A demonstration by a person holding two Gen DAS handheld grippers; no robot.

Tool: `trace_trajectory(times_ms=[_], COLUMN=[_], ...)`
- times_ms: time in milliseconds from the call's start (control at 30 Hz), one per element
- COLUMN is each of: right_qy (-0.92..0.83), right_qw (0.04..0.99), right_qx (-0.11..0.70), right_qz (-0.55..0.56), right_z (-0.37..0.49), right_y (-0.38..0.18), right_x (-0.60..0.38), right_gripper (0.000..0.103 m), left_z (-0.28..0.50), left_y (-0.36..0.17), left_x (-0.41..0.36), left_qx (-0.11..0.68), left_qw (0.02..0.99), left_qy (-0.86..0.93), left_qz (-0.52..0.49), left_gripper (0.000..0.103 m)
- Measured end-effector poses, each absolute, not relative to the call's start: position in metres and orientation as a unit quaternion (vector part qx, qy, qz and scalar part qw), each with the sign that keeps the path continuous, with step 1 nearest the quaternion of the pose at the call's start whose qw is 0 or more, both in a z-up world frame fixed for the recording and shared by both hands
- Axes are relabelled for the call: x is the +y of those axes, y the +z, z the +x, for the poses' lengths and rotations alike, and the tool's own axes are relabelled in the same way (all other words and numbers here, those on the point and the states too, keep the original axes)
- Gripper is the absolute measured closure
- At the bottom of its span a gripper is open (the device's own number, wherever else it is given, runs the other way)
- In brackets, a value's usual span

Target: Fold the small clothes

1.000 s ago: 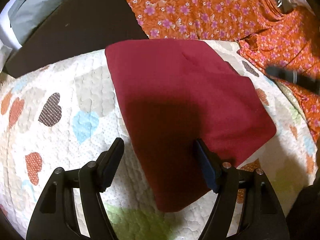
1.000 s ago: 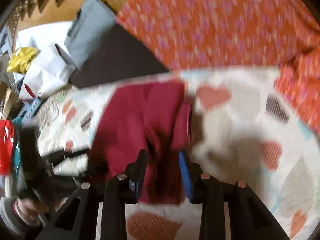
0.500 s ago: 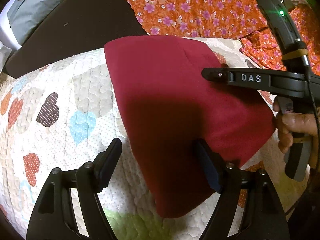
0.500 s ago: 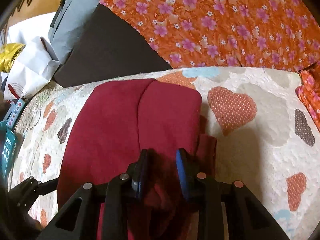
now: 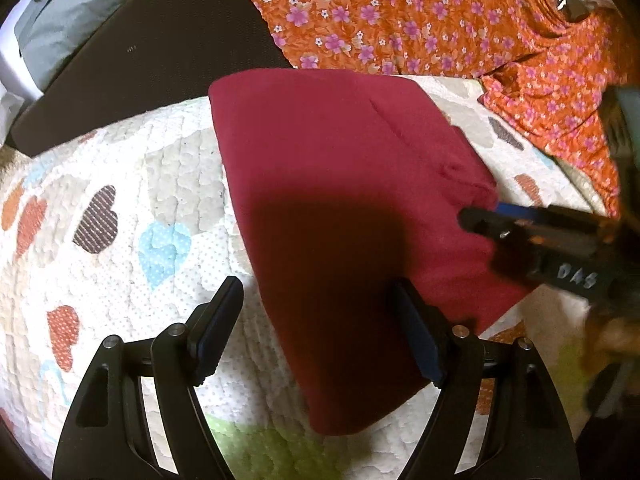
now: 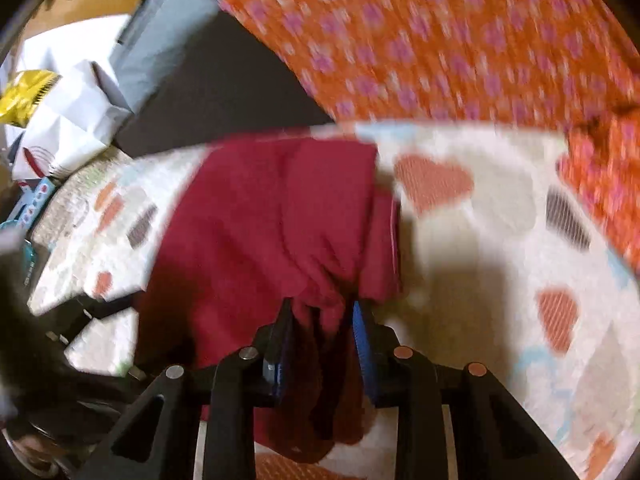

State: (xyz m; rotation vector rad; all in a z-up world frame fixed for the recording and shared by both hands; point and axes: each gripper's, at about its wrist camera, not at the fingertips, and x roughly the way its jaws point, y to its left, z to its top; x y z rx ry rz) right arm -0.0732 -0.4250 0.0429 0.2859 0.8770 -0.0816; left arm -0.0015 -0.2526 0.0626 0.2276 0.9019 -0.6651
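A dark red garment (image 5: 340,200) lies folded on a white quilt with heart patches (image 5: 120,220). My left gripper (image 5: 320,320) is open and empty, its fingers astride the garment's near left edge, just above it. My right gripper (image 6: 322,332) is shut on a bunched fold of the red garment (image 6: 280,220) at its near edge. The right gripper also shows in the left wrist view (image 5: 480,220) at the garment's right edge. The right wrist view is blurred.
An orange flowered cloth (image 5: 440,20) covers the far side and the right. A dark flat cushion (image 5: 140,60) and a grey one (image 5: 60,28) lie at the far left. White paper bags (image 6: 68,120) and a yellow packet (image 6: 24,96) sit beyond the quilt's left edge.
My right gripper has pulled back from over the garment to its right edge and holds a fold there, lifted a little. My left gripper has barely moved.
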Motion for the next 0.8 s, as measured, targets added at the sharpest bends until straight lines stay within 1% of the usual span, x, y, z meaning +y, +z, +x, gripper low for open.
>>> trace_trajectory(times_ms=[167, 200, 267, 300, 367, 433, 500, 533, 633, 733, 800], right_qy=[-0.021, -0.017, -0.024, -0.029, -0.031, -0.024, -0.010, -0.007, 0.031, 0.067, 0.079], right_qw=[0.899, 0.901, 0.907, 0.909, 0.906, 0.899, 0.895, 0.893, 0.874, 0.857, 0.845], right_qx=[0.404, 0.395, 0.372, 0.361, 0.357, 0.359, 0.352, 0.352, 0.357, 0.355, 0.374], right_qz=[0.167, 0.181, 0.198, 0.206, 0.226, 0.249, 0.273, 0.281, 0.328, 0.367, 0.372], right_z=[-0.080, -0.082, -0.087, -0.088, -0.086, -0.080, -0.073, -0.069, -0.053, -0.041, -0.029], right_y=[0.056, 0.060, 0.068, 0.071, 0.070, 0.064, 0.056, 0.052, 0.034, 0.018, 0.005], right_x=[-0.435, -0.440, -0.450, -0.456, -0.468, -0.480, -0.489, -0.491, -0.496, -0.495, -0.488], right_gripper=[0.074, 0.070, 0.059, 0.052, 0.047, 0.039, 0.038, 0.036, 0.035, 0.035, 0.035], left_z=[0.006, 0.007, 0.012, 0.016, 0.024, 0.034, 0.047, 0.052, 0.065, 0.066, 0.062], left_y=[0.074, 0.077, 0.083, 0.085, 0.086, 0.081, 0.069, 0.063, 0.042, 0.038, 0.038], left_x=[-0.242, -0.241, -0.236, -0.233, -0.228, -0.224, -0.222, -0.222, -0.228, -0.234, -0.242], left_qx=[0.430, 0.428, 0.426, 0.429, 0.440, 0.455, 0.483, 0.495, 0.525, 0.506, 0.495], left_qw=[0.838, 0.838, 0.837, 0.833, 0.821, 0.811, 0.792, 0.783, 0.765, 0.770, 0.778], left_qy=[-0.334, -0.335, -0.343, -0.350, -0.361, -0.361, -0.361, -0.361, -0.351, -0.362, -0.368], left_qz=[0.047, 0.040, 0.014, -0.003, -0.033, -0.063, -0.098, -0.107, -0.129, -0.143, -0.120], left_gripper=[0.025, 0.025, 0.025, 0.025, 0.025, 0.025, 0.021, 0.016, 0.015, 0.008, 0.008])
